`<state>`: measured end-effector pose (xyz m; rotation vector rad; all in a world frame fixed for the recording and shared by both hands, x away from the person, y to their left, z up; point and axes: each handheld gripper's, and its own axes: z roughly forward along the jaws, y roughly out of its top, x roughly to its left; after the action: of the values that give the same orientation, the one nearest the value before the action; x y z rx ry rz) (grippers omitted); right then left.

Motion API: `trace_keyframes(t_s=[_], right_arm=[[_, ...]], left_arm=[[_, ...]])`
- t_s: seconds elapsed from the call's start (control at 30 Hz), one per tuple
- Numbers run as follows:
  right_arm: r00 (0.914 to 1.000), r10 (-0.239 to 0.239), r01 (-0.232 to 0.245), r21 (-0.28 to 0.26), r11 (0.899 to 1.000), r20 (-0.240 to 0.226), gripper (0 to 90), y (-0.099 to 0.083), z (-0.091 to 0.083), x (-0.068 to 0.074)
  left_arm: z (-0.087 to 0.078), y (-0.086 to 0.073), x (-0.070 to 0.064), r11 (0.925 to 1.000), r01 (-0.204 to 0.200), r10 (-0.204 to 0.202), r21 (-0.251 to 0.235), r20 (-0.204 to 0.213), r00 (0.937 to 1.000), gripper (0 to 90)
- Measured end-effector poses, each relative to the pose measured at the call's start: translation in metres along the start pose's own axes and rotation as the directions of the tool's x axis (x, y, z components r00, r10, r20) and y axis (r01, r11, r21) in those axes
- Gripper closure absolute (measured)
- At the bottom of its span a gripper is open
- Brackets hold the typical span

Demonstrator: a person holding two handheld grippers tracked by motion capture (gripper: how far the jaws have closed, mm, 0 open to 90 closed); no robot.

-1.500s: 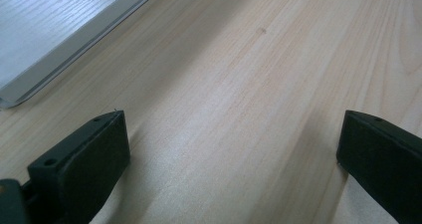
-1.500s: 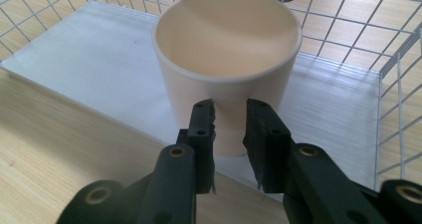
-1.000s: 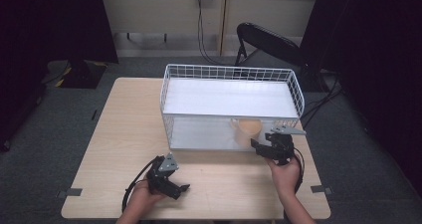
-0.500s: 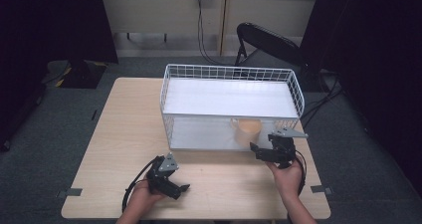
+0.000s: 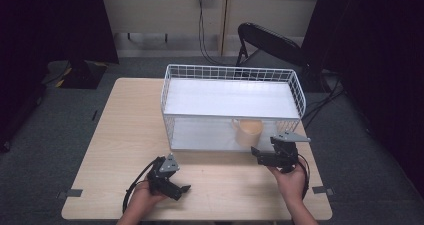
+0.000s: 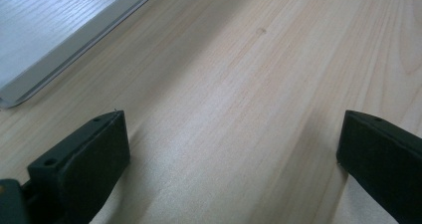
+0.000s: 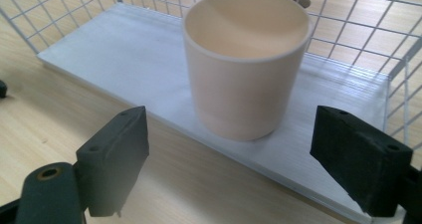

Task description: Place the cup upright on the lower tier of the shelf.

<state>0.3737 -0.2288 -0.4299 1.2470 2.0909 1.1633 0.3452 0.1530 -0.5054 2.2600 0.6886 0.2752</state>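
The cup (image 7: 246, 64) in front of my right gripper (image 7: 239, 169) is a plain pale peach, no pattern on it. It sits on a white shelf board (image 7: 124, 59) inside a white wire rack (image 5: 232, 75) with a square grid. My surface (image 6: 249, 84) is light wood with fine straight grain. Both my grippers are black, the left gripper (image 6: 234, 169) too, each topped with a grey plate (image 5: 290, 137).

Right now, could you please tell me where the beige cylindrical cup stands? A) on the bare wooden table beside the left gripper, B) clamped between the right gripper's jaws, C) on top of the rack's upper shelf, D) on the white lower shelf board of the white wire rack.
D: the beige cylindrical cup stands upright on the white lower shelf board, ahead of the open right gripper, whose jaws are apart from it.
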Motion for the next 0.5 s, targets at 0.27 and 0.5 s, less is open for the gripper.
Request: trace_keyframes(t_s=[0.27,0.5], right_arm=[[0.9992,-0.030,0.031,0.005,1.000,-0.026,14.3,-0.003,-0.004,0.006],[0.9973,-0.037,0.038,0.001,0.999,-0.063,14.5,-0.012,-0.011,0.005]], left_arm=[[0.000,0.000,0.000,1.0000,-0.001,0.001,-0.001,0.000,1.0000,0.0],[0.000,0.000,0.000,1.0000,-0.001,0.001,-0.001,0.000,1.0000,0.0]])
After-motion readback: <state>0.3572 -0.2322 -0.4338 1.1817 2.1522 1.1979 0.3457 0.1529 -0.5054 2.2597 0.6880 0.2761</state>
